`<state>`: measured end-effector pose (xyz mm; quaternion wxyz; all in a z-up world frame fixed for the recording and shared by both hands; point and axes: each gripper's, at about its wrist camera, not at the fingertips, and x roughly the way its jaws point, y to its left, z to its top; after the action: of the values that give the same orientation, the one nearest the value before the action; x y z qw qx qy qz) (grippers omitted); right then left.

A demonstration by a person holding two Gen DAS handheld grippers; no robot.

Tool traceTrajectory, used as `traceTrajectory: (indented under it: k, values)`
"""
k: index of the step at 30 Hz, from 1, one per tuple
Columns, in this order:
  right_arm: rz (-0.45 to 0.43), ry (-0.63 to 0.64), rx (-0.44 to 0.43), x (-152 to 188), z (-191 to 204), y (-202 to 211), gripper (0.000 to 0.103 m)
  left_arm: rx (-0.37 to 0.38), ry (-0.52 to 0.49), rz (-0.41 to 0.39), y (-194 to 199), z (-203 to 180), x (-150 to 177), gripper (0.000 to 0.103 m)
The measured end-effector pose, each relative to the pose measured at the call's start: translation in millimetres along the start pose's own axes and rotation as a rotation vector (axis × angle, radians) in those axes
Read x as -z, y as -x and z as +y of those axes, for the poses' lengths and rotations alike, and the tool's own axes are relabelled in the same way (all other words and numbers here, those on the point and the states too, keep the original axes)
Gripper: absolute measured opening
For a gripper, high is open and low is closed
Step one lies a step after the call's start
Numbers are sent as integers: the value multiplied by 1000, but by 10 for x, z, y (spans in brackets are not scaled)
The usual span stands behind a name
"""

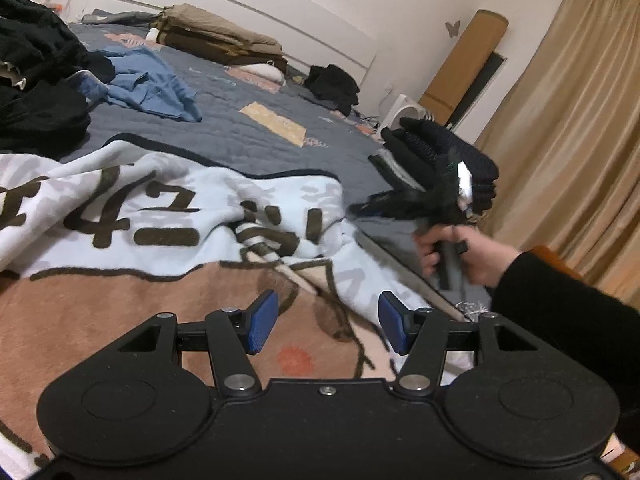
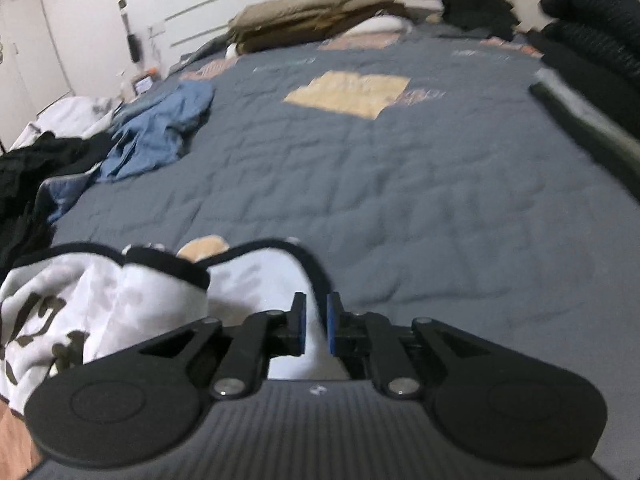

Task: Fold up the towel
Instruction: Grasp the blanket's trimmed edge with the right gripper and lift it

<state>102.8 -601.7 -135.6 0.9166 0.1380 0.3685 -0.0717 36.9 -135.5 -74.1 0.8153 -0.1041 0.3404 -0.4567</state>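
The right hand-held gripper [image 2: 316, 330] is pinching the dark-trimmed pale printed fleece towel's [image 2: 248, 276] edge, open grey quilted bed [image 2: 380, 200] lying ahead, while the left hand-held gripper [image 1: 328, 322] is gaping apart above it.

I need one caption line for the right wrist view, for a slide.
Right gripper pinches the dark-trimmed edge of the printed towel over the grey quilt.

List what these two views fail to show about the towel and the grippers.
- Towel: left and bottom edges cut off by the left wrist frame; full size unknown.
- Towel's print: folds and motion blur obscure it in the right wrist view.
- Right gripper: blurred in the left wrist view.
- Left gripper: absent from the right wrist view.
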Motion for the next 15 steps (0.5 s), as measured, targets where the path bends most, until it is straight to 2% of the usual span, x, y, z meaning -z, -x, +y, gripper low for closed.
traceTrajectory:
  k: [2,4,6,8,9,10,12,15]
  values:
    - [17,20,6,39,52,-101,28,0,15,1,-6,20,-3,55]
    - [18,55,52,61,139,-178,47,-7,20,4,-17,39,0,55]
    - [15,86,89,83,213,-229,50,-12,21,6,-17,50,2,55]
    - [20,91,75,80,235,-232,50,-14,24,6,-15,59,2,55]
    - [22,94,68,78,247,-234,43,-16,25,6,-16,65,2,55]
    - [25,97,61,76,258,-236,28,-18,27,7,-18,71,2,55]
    - [30,102,46,73,281,-239,8,-23,30,8,-22,83,1,55]
    - [2,116,62,33,338,-152,6,-28,33,7,-18,92,-2,55]
